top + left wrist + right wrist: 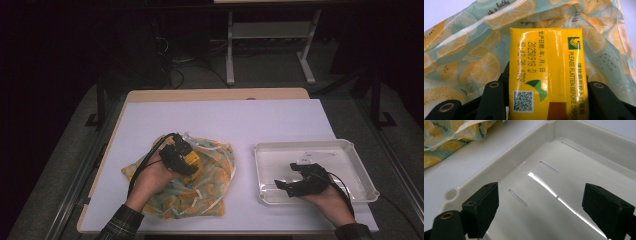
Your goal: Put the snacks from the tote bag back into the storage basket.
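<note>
A yellow drink carton [546,72] with printed text and a QR code sits between the jaws of my left gripper [546,100], and both pads press on its sides. In the high view the left gripper [187,160] holds that carton [193,159] just over a crumpled fabric bag [210,177] with a lemon-slice print. The same bag [474,57] lies behind the carton in the left gripper view. My right gripper [286,175] hovers over the near part of a white plastic tray [350,146], its jaws wide apart with nothing between them [541,202].
The tray [499,162] has a slotted floor and a raised rim, and stands at the right of the white table top [225,115]. A corner of the bag [446,140] lies left of it. Dark floor and a metal frame [230,50] lie beyond the far edge.
</note>
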Motion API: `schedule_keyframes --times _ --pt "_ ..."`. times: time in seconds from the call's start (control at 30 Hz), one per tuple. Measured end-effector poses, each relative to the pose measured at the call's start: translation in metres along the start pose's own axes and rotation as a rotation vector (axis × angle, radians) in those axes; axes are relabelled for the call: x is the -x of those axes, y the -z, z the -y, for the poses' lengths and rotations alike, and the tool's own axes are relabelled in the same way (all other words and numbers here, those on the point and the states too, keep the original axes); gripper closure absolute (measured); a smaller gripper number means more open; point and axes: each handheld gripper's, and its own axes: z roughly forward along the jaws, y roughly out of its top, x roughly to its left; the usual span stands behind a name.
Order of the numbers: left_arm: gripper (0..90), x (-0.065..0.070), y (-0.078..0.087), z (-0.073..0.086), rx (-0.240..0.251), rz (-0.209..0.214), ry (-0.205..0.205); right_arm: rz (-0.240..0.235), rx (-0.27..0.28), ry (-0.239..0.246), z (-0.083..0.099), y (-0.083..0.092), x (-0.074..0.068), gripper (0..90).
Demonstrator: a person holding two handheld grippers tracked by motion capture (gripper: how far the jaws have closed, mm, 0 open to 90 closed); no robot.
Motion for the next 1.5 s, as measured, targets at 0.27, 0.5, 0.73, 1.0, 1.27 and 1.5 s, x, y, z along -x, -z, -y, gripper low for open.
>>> schedule_keyframes --times 0.27,0.5,0.73,1.0,1.27,1.5 --pt "54.1 -0.001 0.002 0.001 0.014 0.005 -0.003 -0.002 0.001 0.0 0.0 0.0 0.0 13.9" --pt "54.3 -0.003 0.006 0.004 0.029 0.021 -0.008 -0.003 0.001 0.0 0.0 0.0 0.0 13.9" --pt "54.4 -0.005 0.012 0.005 0.047 0.037 -0.015 -0.002 0.002 0.0 0.0 0.0 0.0 13.8" --pt "54.4 -0.004 0.025 0.003 0.075 0.05 -0.026 -0.003 0.003 0.001 0.0 0.0 0.0 13.8" --pt "54.4 -0.004 0.037 0.002 0.111 0.068 -0.043 -0.004 0.003 0.001 0.0 0.001 0.0 13.8" --pt "54.4 -0.004 0.042 -0.006 0.131 0.074 -0.053 -0.008 0.003 0.002 0.0 0.001 0.001 13.8"
